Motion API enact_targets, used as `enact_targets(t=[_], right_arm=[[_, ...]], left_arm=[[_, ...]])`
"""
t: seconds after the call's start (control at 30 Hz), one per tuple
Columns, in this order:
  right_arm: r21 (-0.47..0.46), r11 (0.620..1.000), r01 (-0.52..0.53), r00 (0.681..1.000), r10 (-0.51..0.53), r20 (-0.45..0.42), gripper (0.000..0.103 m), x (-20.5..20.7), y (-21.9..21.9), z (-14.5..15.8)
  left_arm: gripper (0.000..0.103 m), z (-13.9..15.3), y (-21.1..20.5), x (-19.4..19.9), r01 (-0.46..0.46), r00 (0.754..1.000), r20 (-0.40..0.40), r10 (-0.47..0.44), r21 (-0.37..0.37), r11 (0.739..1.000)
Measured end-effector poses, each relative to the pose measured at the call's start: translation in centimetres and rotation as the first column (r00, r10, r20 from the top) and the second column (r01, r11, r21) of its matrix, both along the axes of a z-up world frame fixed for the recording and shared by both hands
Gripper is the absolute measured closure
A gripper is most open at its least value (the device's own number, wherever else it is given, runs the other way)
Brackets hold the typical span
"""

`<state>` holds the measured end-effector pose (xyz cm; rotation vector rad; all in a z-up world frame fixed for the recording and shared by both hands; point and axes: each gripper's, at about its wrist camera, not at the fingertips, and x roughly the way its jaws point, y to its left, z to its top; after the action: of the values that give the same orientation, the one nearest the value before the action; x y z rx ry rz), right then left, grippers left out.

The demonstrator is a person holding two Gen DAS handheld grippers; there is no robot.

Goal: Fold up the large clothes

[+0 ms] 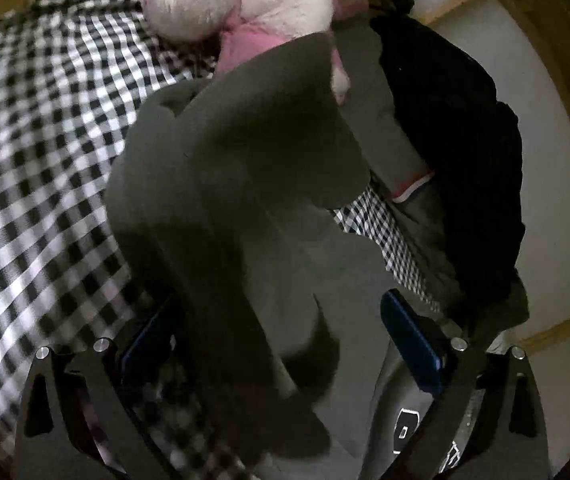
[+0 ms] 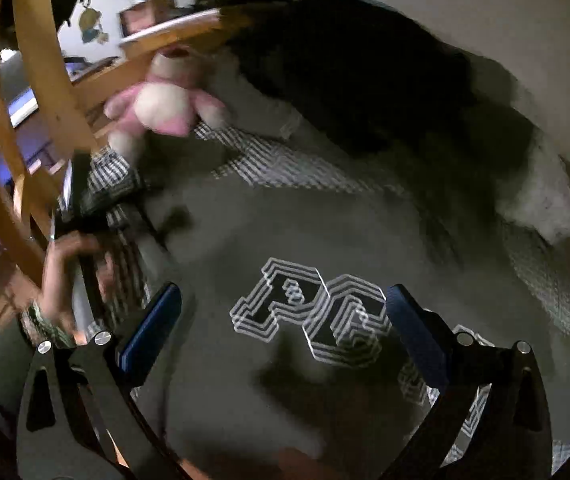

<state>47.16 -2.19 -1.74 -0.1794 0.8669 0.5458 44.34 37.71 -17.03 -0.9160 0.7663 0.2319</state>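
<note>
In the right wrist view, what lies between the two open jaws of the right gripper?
Between its jaws, the right gripper frames the grey sweatshirt, with its white outlined lettering in that gap. The right wrist view shows it.

I see the sweatshirt (image 2: 269,240) as matt grey-green cloth, its printed lettering (image 2: 317,316) smooth. At twelve o'clock in my left view the plush toy (image 1: 245,4) looks fuzzy. The checked bedsheet (image 1: 45,128) is woven cloth. The bed rail (image 2: 41,64) is varnished wood; my fingers (image 2: 153,332) show blue rubbery pads.
</note>
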Motion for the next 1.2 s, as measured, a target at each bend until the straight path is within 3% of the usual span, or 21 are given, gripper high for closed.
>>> enact_targets(t=[0.07, 0.13, 0.17, 0.2, 0.27, 0.33, 0.4, 0.47, 0.53, 0.57, 0.7, 0.77, 0.8, 0.83, 0.9, 0.97, 1.0, 1.03, 1.07, 1.13, 1.2], right_arm=[[0.037, 0.998, -0.049, 0.998, 0.05, -0.03, 0.002, 4.1, 3.5, 0.4], [0.083, 0.992, -0.095, 0.988, 0.104, -0.116, 0.003, 8.5, 7.1, 0.1], [0.11, 0.987, -0.113, 0.97, 0.134, -0.203, 0.003, 11.8, 9.9, -0.6], [0.138, 0.983, -0.125, 0.951, 0.158, -0.264, 0.003, 13.9, 11.8, -1.1], [0.158, 0.981, -0.116, 0.91, 0.168, -0.378, 0.003, 17.9, 15.7, -2.8], [0.155, 0.982, -0.109, 0.855, 0.172, -0.49, 0.003, 21.0, 19.5, -5.0], [0.184, 0.983, -0.013, 0.737, 0.134, -0.663, 0.003, 24.7, 23.4, -8.5], [0.191, 0.981, 0.032, 0.67, 0.121, -0.733, 0.009, 26.2, 25.6, -10.7], [0.157, 0.986, 0.056, 0.612, 0.09, -0.786, 0.023, 27.1, 27.9, -12.9], [0.122, 0.991, 0.051, 0.588, 0.069, -0.806, 0.024, 27.3, 29.2, -14.3], [0.044, 0.999, 0.019, 0.609, 0.024, -0.793, 0.027, 26.8, 31.6, -15.5], [0.021, 1.0, -0.001, 0.631, 0.017, -0.775, 0.046, 26.5, 32.3, -14.7], [0.016, 1.0, -0.022, 0.658, 0.027, -0.753, 0.071, 26.3, 32.5, -14.0], [0.016, 0.999, -0.038, 0.676, 0.038, -0.736, 0.078, 26.2, 32.7, -13.5], [0.066, 0.997, -0.036, 0.686, 0.073, -0.724, 0.084, 26.2, 32.1, -12.2], [0.118, 0.991, -0.062, 0.724, 0.126, -0.678, 0.087, 25.9, 31.9, -10.3], [0.159, 0.985, -0.069, 0.73, 0.158, -0.665, 0.095, 25.6, 32.0, -9.5], [0.191, 0.978, -0.08, 0.737, 0.187, -0.65, 0.095, 25.2, 31.2, -8.3], [0.257, 0.96, -0.108, 0.749, 0.249, -0.614, 0.095, 24.6, 31.1, -6.5], [0.409, 0.886, -0.219, 0.762, 0.417, -0.495, 0.095, 22.8, 31.0, -2.7], [0.596, 0.727, -0.34, 0.718, 0.611, -0.335, 0.095, 20.5, 30.3, 2.0]], left_arm=[[0.005, 0.4, -0.4, 0.5, 0.008, 1.0, 0.024, -0.009, 0.018, 1.0], [0.005, 0.4, -0.5, 0.4, -0.016, 0.998, 0.058, 0.014, 0.026, 1.0], [0.008, 0.4, -0.9, 0.5, -0.02, 0.998, 0.058, 0.018, 0.044, 0.999], [0.013, 0.2, -1.8, 0.5, -0.014, 0.999, 0.046, 0.009, 0.095, 0.995], [0.048, 0.2, -2.2, 0.9, -0.02, 1.0, 0.019, 0.017, 0.161, 0.987], [0.05, -0.1, -1.8, 0.9, -0.04, 0.999, 0.026, 0.036, 0.167, 0.985], [0.056, -0.2, -1.5, 0.8, -0.05, 0.998, 0.038, 0.045, 0.156, 0.986], [0.057, 0.0, -1.3, 0.6, -0.042, 0.999, 0.035, 0.036, 0.169, 0.985], [0.057, 0.2, -1.7, 0.9, -0.035, 0.999, 0.029, 0.03, 0.196, 0.98], [0.057, 0.2, -1.8, 1.0, -0.033, 0.999, 0.023, 0.029, 0.211, 0.977], [0.057, 0.3, -2.3, 1.7, -0.026, 1.0, 0.019, 0.022, 0.236, 0.971], [0.057, 0.3, -2.6, 2.3, -0.015, 1.0, 0.029, 0.008, 0.234, 0.972], [0.06, 0.3, -2.7, 2.8, -0.002, 0.999, 0.037, -0.007, 0.229, 0.973], [0.066, 0.2, -3.0, 3.0, 0.011, 0.999, 0.04, -0.021, 0.221, 0.975], [0.068, 0.0, -3.4, 3.4, 0.033, 0.998, 0.044, -0.043, 0.211, 0.977], [0.071, 0.0, -3.5, 3.7, 0.044, 0.997, 0.049, -0.055, 0.2, 0.979], [0.071, -0.1, -3.6, 3.9, 0.049, 0.997, 0.051, -0.06, 0.196, 0.979], [0.071, 0.0, -3.7, 4.1, 0.051, 0.996, 0.06, -0.064, 0.19, 0.98], [0.071, 0.0, -3.9, 4.0, 0.054, 0.995, 0.067, -0.067, 0.187, 0.981], [0.071, 0.1, -4.4, 3.9, 0.061, 0.993, 0.091, -0.079, 0.184, 0.981], [0.071, 0.2, -5.0, 4.1, 0.084, 0.989, 0.105, -0.105, 0.188, 0.979]])
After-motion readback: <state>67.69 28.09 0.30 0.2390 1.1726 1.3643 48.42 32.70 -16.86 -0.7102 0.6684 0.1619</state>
